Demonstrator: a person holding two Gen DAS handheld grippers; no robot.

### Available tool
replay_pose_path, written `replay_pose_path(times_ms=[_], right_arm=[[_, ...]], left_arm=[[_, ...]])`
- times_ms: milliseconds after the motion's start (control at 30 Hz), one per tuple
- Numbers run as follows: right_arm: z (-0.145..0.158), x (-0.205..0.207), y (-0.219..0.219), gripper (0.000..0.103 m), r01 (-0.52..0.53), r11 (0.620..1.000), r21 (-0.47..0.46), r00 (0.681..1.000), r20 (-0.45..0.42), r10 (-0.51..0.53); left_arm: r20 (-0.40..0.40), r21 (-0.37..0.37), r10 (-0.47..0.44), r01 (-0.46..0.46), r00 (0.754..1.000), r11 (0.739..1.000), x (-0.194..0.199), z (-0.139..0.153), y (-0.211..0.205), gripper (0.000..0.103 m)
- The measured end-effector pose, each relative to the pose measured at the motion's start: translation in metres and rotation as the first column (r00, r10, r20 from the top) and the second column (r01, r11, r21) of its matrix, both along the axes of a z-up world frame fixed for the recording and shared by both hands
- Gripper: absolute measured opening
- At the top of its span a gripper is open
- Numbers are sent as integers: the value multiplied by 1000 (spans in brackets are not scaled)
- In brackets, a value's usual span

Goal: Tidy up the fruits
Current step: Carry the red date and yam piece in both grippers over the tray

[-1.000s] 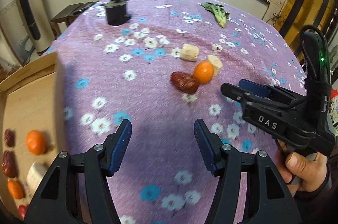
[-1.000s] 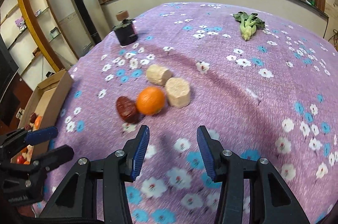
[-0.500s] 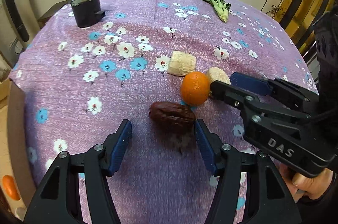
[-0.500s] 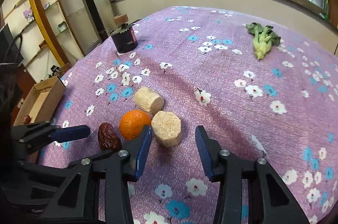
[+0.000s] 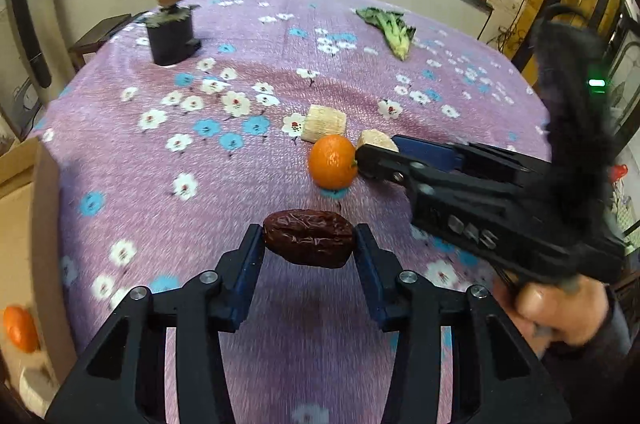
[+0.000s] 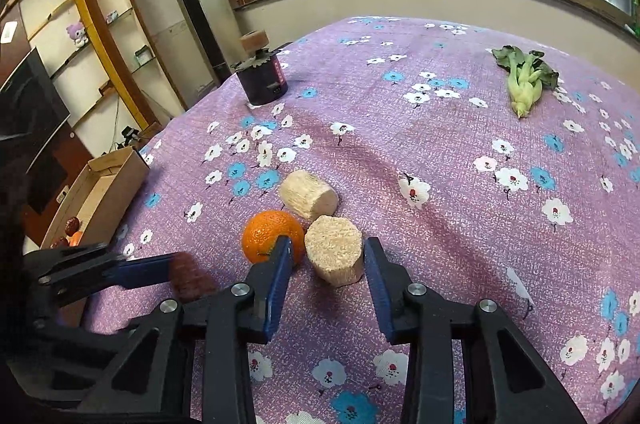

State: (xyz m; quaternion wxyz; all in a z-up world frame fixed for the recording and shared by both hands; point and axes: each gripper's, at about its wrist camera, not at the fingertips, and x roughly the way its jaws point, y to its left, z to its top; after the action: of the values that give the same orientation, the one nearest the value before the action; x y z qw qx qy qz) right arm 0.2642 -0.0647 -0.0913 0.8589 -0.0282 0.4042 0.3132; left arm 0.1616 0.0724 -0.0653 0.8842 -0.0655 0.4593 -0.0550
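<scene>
Left gripper clamped on red date, date lifted off purple tablecloth, likely bound for cardboard box at table's left edge, where fruit sits. Right gripper fingers spread, straddling pale cut cylinder beside orange, not yet squeezing. Half second ago date lay on cloth between parted left fingers; right gripper was farther back.

Tablecloth: woven cloth, matt, flower-printed. Date: wrinkled skin, dull sheen. Orange: dimpled, slightly glossy peel. Two pale cylinders, near the orange: rough, fibrous, matt. Box at left: plain cardboard. Left gripper: matt black plastic, blue pads, metal screws.
</scene>
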Motion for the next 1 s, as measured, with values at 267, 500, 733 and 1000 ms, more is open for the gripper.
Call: replay_pose_path(times_ms=[267,500,733,1000], right_arm=[[4,-7,-1,30,44,998,-54,999,18,-43],[29,-55,-15,30,67,997,-23,996,61,-66],[55,-108,-8,30,20,998,56,996,81,-25],[64,-140,16,30,-38,998,56,995,98,32]], left_arm=[[36,5,17,-17,999,1000,-30,22,11,44],[61,25,33,-34,998,999,-50,30,18,44],[83,71,59,-65,995,995,-74,35,26,44],[97,81,106,-114,990,990,-97,37,47,44]])
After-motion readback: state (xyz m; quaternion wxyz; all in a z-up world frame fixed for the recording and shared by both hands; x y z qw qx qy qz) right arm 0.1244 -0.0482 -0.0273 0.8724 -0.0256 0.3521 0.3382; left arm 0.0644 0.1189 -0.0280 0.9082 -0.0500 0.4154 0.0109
